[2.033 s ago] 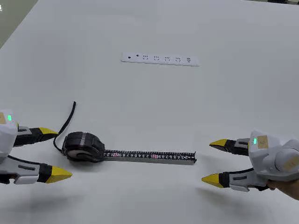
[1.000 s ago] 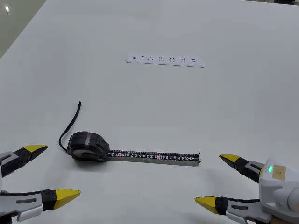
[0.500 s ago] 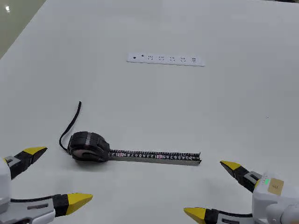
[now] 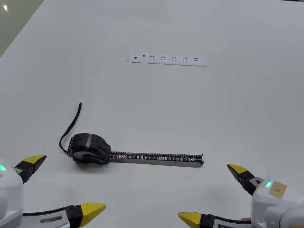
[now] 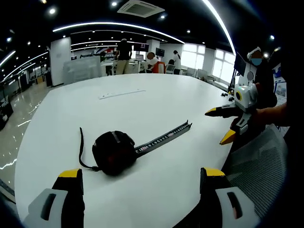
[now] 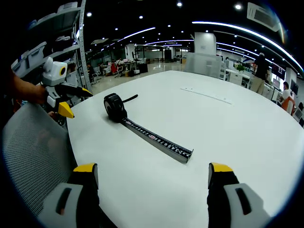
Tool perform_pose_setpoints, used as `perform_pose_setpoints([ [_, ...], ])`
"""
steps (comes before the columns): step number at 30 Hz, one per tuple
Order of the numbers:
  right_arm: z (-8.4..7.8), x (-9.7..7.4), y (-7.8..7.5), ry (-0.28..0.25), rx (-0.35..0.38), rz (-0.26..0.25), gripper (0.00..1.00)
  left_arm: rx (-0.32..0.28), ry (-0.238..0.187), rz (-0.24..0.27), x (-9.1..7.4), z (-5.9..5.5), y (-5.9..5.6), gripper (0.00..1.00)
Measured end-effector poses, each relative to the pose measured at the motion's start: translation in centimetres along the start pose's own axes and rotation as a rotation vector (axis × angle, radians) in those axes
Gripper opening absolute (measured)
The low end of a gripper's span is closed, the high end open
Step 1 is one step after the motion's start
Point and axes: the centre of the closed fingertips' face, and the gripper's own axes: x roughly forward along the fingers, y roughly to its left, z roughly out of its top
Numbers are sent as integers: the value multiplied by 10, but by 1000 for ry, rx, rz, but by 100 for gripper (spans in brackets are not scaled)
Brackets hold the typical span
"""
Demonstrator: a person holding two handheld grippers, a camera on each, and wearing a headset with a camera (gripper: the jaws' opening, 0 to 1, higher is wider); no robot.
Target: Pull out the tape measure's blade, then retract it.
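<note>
Table [image 4: 228,104]: white, smooth, matt with a faint sheen.
Tape measure case [image 4: 88,148]: black plastic, dull gloss.
Blade [image 4: 156,157]: dark, matt, printed marks; looks like metal.
Strap [image 4: 71,126]: black matt cord.
Power strip [image 4: 166,59]: white smooth plastic.
Left gripper [image 4: 65,184], right gripper [image 4: 211,192]: glossy white plastic shells, yellow tips.

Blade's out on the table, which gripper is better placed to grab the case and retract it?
Left, likely. The left gripper is open near the case, which sits closest in its own view. The right gripper, also open, faces the blade's far end.
</note>
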Motion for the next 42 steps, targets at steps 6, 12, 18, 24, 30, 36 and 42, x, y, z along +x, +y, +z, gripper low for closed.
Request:
perform_pose_setpoints([
  [6, 4, -3, 2, -4, 36, 12, 100, -9, 3, 3, 1, -1, -5, 100],
  [12, 8, -5, 5, -5, 31, 22, 100, -21, -4, 5, 2, 4, -7, 100],
  [18, 7, -6, 8, -4, 30, 22, 99, -11, -17, 11, 1, 8, -6, 100],
  [24, 8, -6, 11, -4, 28, 28, 99, -23, -20, 19, -2, 8, -5, 100],
  [30, 8, -5, 10, -5, 23, 29, 99, -14, -18, 18, -2, 8, -7, 100],
  [36, 10, -4, 9, -12, 25, 27, 99, -6, -19, 17, -2, 10, -8, 100],
  [42, 8, -4, 8, -6, 23, 29, 99, -4, -18, 25, -2, 10, -5, 100],
])
